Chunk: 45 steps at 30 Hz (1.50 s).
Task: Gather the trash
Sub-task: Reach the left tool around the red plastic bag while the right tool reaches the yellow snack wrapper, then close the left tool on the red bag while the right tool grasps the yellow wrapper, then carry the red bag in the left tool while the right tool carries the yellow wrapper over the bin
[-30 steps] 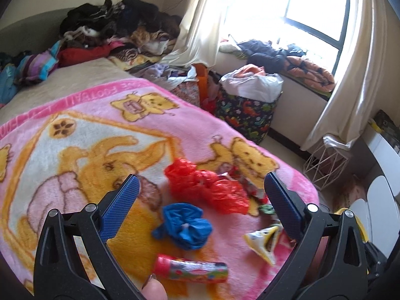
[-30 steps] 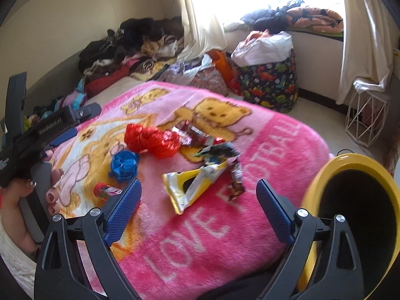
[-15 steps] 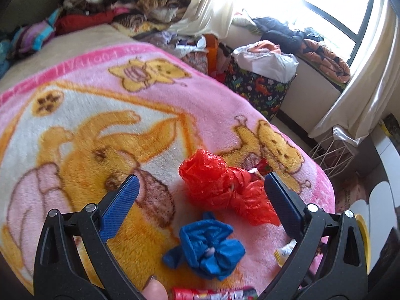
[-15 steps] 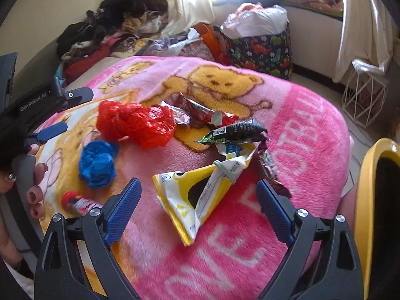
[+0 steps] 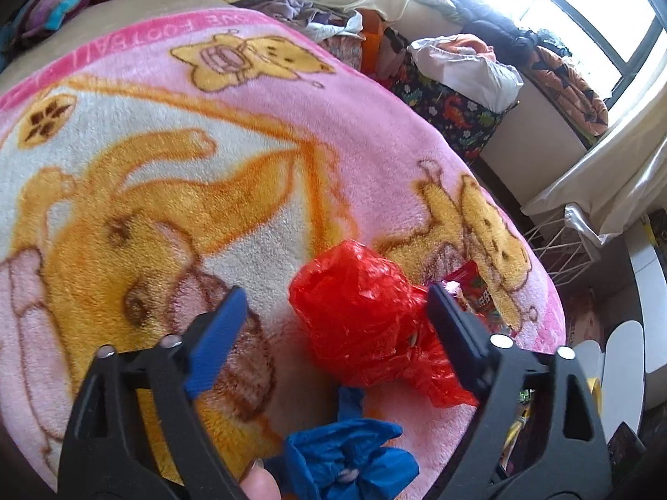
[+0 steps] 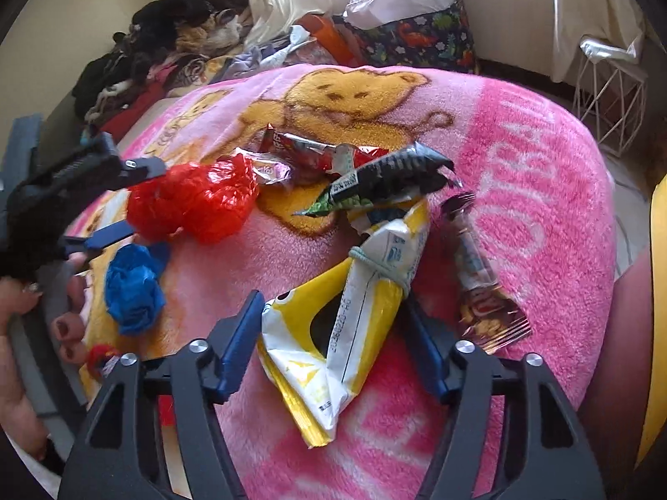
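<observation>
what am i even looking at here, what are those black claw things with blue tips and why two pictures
There is no robot here. A person holds a two-finger clamp in each hand, and each clamp carries its own wide-angle camera, so there are two pictures. In the left view, the left tool stands open around a crumpled red plastic bag, with a blue plastic bag nearer the camera. In the right view, the right tool stands open around a yellow and white snack bag. All the trash lies on a pink cartoon bear blanket. Neither tool holds anything yet.
</observation>
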Each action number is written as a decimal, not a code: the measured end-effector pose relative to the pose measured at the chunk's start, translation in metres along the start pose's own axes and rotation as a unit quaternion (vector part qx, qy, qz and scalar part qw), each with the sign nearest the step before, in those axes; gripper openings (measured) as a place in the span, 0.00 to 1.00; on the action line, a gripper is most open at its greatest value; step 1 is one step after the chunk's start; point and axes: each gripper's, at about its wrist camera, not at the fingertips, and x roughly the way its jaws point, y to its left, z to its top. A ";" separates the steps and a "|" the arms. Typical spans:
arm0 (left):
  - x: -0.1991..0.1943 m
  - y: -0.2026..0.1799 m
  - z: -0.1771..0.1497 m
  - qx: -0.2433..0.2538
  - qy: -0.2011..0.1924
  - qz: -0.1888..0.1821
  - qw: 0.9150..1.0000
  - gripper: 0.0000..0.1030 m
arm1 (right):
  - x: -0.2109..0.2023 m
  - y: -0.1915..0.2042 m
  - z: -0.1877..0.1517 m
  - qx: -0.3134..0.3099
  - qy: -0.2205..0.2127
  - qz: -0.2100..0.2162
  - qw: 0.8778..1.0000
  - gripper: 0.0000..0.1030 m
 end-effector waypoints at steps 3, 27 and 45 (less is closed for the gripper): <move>0.001 -0.005 -0.003 -0.001 0.003 -0.009 1.000 0.53 | -0.009 -0.007 -0.001 0.011 0.009 0.027 1.000 0.58; -0.108 -0.060 -0.052 0.057 -0.103 -0.052 0.992 0.17 | -0.092 -0.007 -0.024 -0.052 -0.008 0.116 0.992 0.57; -0.152 -0.097 -0.074 0.097 -0.140 -0.063 0.983 0.16 | -0.152 -0.016 -0.015 -0.086 -0.088 0.099 0.988 0.57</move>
